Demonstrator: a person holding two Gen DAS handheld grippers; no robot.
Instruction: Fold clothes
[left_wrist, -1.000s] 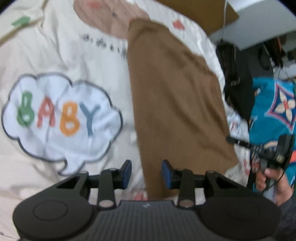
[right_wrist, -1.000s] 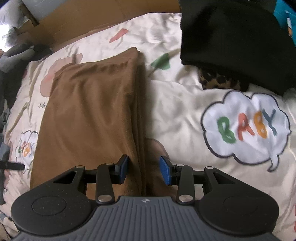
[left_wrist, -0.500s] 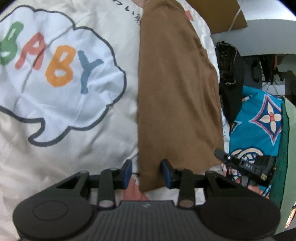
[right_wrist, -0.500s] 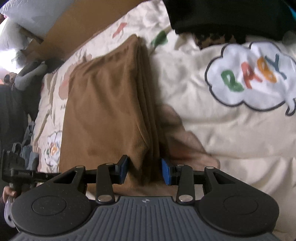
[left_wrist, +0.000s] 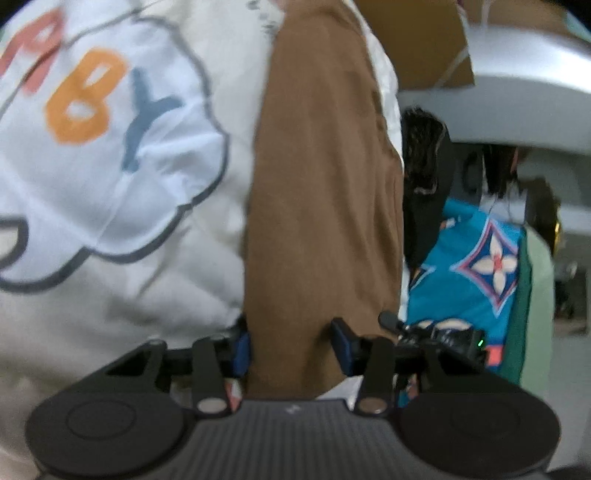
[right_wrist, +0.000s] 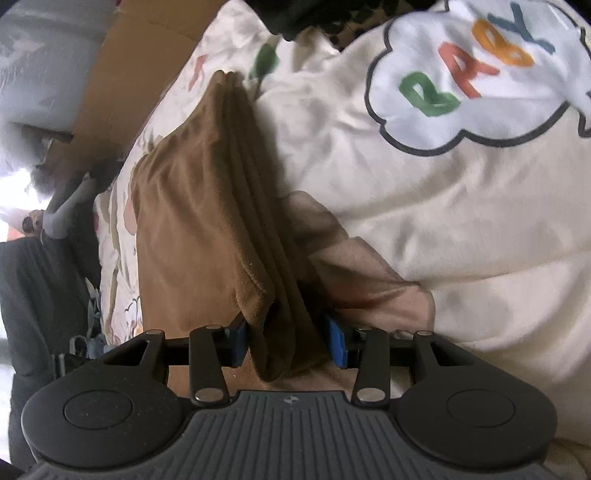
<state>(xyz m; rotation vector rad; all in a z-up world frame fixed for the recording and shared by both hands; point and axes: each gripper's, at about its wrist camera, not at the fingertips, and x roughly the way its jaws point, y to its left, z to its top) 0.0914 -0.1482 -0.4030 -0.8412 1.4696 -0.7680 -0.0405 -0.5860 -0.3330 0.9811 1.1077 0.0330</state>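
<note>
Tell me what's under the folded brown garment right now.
The brown garment lies on the cream BABY-print bedding, with a pinkish printed patch showing beside it. Whatever is directly beneath stays covered.

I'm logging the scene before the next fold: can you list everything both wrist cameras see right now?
brown garment: 1, brown, folded into a long strip on the bedspread, near end between both grippers' fingers
bedspread: 1, cream with a BABY cloud print, under the garment
black clothing: 1 pile, black, far end of the bed
patterned fabric: 1, turquoise, beside the bed
cardboard: 1, tan, beyond the bed
left gripper: 1, black with blue pads, jaws opening
right gripper: 1, same, jaws opening
</note>
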